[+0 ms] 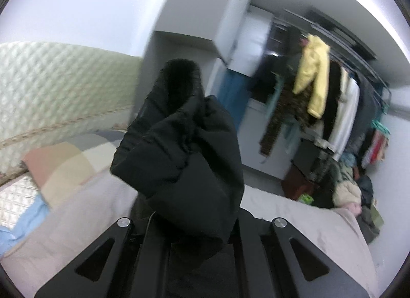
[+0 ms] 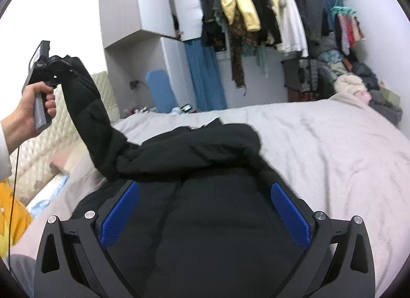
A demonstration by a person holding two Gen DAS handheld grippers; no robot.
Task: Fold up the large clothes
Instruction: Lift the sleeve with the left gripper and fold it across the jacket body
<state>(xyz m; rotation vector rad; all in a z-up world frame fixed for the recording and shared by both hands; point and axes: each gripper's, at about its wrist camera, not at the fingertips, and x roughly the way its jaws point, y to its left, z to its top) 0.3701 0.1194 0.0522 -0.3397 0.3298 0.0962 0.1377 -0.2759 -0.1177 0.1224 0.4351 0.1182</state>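
Left wrist view: we see left tongs [image 1: 179, 221] clamped on black jacket [image 1: 179, 144] sleeve, cuff up, blocking bed [image 1: 294, 211], w/ clothes rack [image 1: 333, 88] behind.

Right wrist view: right tongs [image 2: 205, 211] apart over jacket body lying across bed; sleeve rises left to the raised left hand [image 2: 30, 108].

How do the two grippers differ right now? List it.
The left gripper is shut on the black jacket's sleeve; the right gripper is open and holds nothing. The left is raised above the bed; the right hovers low over the jacket. Both are handheld.
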